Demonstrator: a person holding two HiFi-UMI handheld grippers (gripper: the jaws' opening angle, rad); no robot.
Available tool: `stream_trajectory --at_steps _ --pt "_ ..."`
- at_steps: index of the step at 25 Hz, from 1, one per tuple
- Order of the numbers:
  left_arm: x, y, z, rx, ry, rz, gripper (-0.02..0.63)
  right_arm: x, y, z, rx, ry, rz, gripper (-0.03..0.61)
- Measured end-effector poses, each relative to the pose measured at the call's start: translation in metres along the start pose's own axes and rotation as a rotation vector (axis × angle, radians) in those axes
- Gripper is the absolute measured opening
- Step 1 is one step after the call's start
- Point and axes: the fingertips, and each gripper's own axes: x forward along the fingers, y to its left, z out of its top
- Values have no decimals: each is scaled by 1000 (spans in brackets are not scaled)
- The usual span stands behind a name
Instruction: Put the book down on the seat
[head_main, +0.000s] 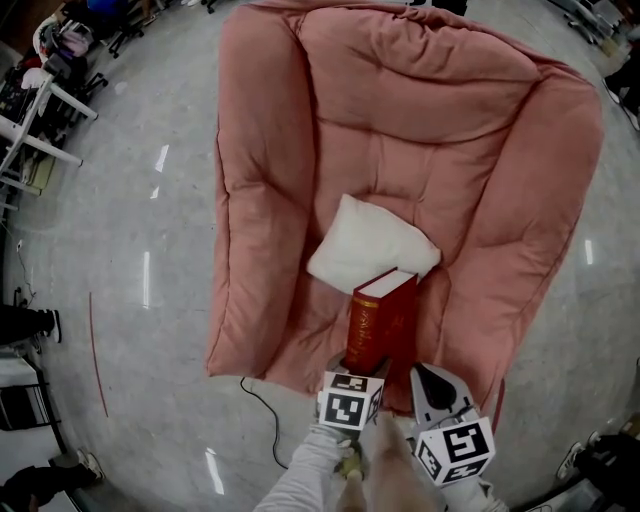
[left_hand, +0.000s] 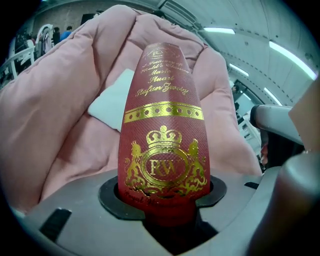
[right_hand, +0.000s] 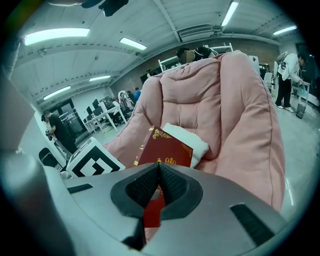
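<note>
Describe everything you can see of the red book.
The book is a thick hardback: textured red cover, gold lettering, a gold band and crowned crest on the spine, pale page edges. Closed and upright, it is held over the front of the pink seat, just before a white pillow, its lower end clamped in the left claw.

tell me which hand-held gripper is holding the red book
The left hand-held gripper: its jaws clamp the red book by its lower end, upright over the pink seat. The right hand-held gripper has its jaws together, holding nothing.
</note>
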Motion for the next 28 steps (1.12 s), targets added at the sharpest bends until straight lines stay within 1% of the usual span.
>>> stream_trajectory --at_steps 4,6,8,11,13,16,18,22,28 --pt "7 6 -1 -19 19 -4 258 4 -2 -2 4 5 -2 6" --pt "8 13 -2 -37 17 16 300 4 -3 -4 7 6 -3 5" --pt "4 23 -5 -53 14 60 341 4 -2 -4 5 6 3 6" --pt "-7 41 -6 -48 2 144 370 1 3 -2 0 1 16 6" --pt "-14 51 -8 -48 -7 186 388 -2 8 -1 1 -2 22 6" --pt "-28 64 -6 -64 -40 246 393 -6 14 -1 7 -2 32 6" --pt "-37 71 -3 -88 -65 268 393 -9 18 0 4 -5 39 6" --pt "-54 73 -2 -126 -89 279 393 -15 26 2 -3 -14 47 6" --pt "-79 59 0 -119 -113 287 390 -29 37 5 -18 -23 59 6"
